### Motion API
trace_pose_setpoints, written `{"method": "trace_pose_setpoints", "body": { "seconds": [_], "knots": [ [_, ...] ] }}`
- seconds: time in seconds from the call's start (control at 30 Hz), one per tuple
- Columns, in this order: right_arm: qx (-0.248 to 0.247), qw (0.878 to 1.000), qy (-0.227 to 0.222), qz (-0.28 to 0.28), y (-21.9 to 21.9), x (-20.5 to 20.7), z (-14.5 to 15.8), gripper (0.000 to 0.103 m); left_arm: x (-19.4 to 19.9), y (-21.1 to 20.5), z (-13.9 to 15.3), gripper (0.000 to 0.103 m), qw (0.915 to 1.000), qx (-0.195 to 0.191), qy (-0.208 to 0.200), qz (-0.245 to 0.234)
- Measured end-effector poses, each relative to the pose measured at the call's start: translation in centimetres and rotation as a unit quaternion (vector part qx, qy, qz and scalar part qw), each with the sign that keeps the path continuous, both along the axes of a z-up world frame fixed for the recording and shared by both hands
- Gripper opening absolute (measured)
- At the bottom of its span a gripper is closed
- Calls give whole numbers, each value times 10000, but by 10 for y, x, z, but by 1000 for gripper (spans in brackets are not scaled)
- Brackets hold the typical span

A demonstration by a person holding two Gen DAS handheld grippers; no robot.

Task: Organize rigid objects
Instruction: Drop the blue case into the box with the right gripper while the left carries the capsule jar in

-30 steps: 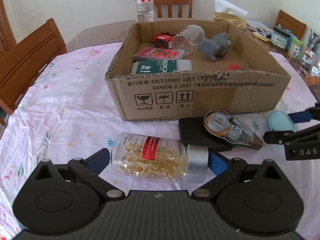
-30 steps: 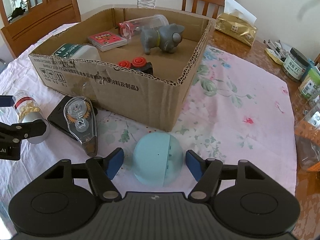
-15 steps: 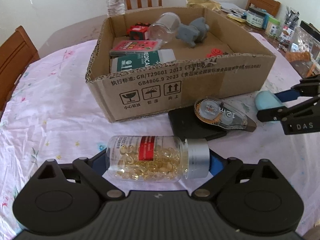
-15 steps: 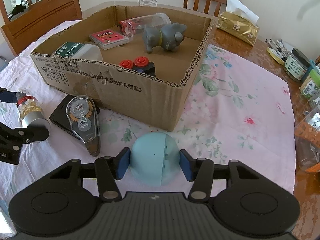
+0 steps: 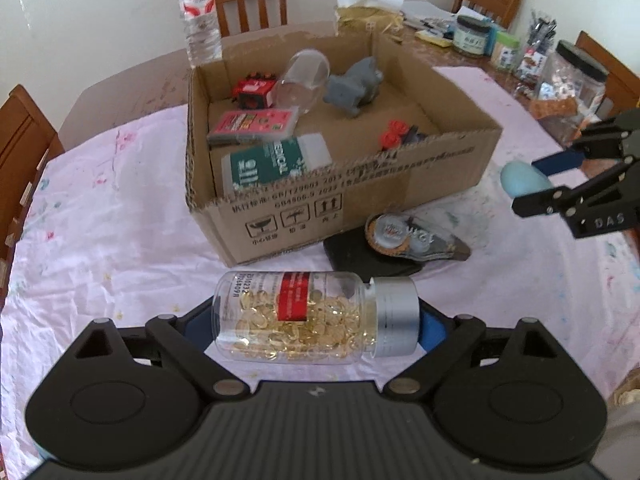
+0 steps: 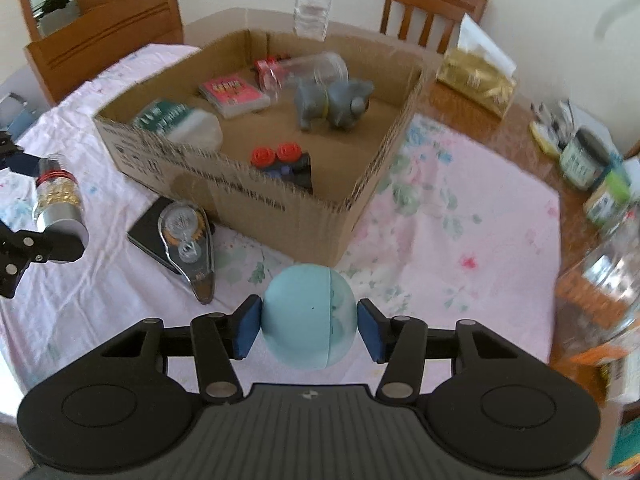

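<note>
My left gripper (image 5: 316, 320) is shut on a clear pill bottle (image 5: 304, 318) of yellow capsules with a silver cap, held sideways above the cloth; the bottle also shows in the right wrist view (image 6: 58, 196). My right gripper (image 6: 309, 326) is shut on a light blue ball (image 6: 309, 318), lifted off the table; the ball also shows in the left wrist view (image 5: 520, 180). The open cardboard box (image 5: 360, 196) holds a grey toy animal (image 6: 332, 102), a clear jar (image 5: 304, 78), a pink card pack (image 5: 254, 122), a green-labelled bottle (image 5: 272, 162) and a red-wheeled toy (image 6: 280, 160).
A tape dispenser (image 6: 188, 240) lies on a black pad (image 5: 368, 256) in front of the box. A water bottle (image 5: 198, 12) stands behind the box. Jars (image 6: 584, 156) and a gold tissue pack (image 6: 476, 76) crowd the right table edge. Wooden chairs (image 6: 104, 32) ring the table.
The right gripper closed on the blue ball and lifted it. The left gripper raised the pill bottle off the cloth, higher above the table.
</note>
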State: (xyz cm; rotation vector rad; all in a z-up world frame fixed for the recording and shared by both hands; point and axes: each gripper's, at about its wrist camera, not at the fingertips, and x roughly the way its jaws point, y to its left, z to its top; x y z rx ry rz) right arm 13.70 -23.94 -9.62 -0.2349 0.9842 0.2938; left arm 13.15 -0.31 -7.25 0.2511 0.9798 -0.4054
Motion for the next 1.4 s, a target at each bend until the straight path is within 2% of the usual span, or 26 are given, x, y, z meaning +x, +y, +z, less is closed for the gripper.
{"method": "trace_pose_setpoints", "body": {
  "seconds": [0.2, 0.37, 0.6, 0.8, 0.87, 0.93, 0.97, 1.03, 1.23, 1.4],
  "knots": [
    [-26, 9988, -388, 286, 1, 7, 47, 57, 2, 2, 18, 95, 10000, -5, -47, -44],
    [167, 9971, -635, 386, 9, 37, 66, 57, 3, 6, 29, 95, 9999, -85, -123, 24],
    [149, 9969, -605, 482, 22, 88, 54, 57, 7, 15, 41, 95, 9991, -92, -250, 323],
    [72, 9976, -529, 437, 25, 117, 35, 58, 13, 18, 48, 95, 9983, -55, -339, 472],
    [35, 9976, -569, 400, 24, 121, 32, 66, 16, 17, 49, 95, 9981, -49, -353, 493],
    [47, 9975, -608, 349, 22, 122, 33, 97, 20, 15, 50, 95, 9981, -54, -367, 493],
    [94, 9972, -662, 322, 21, 121, 35, 102, 22, 15, 51, 95, 9981, -53, -373, 479],
    [210, 9966, -744, 287, 18, 115, 41, 103, 26, 12, 54, 95, 9981, -54, -411, 449],
    [303, 9977, -605, -31, 14, 95, 53, 103, 51, -2, 63, 95, 9979, -111, -566, 292],
    [331, 9954, -693, -574, 8, 67, 53, 103, 82, -21, 64, 95, 9974, -177, -688, 111]
  ]
}}
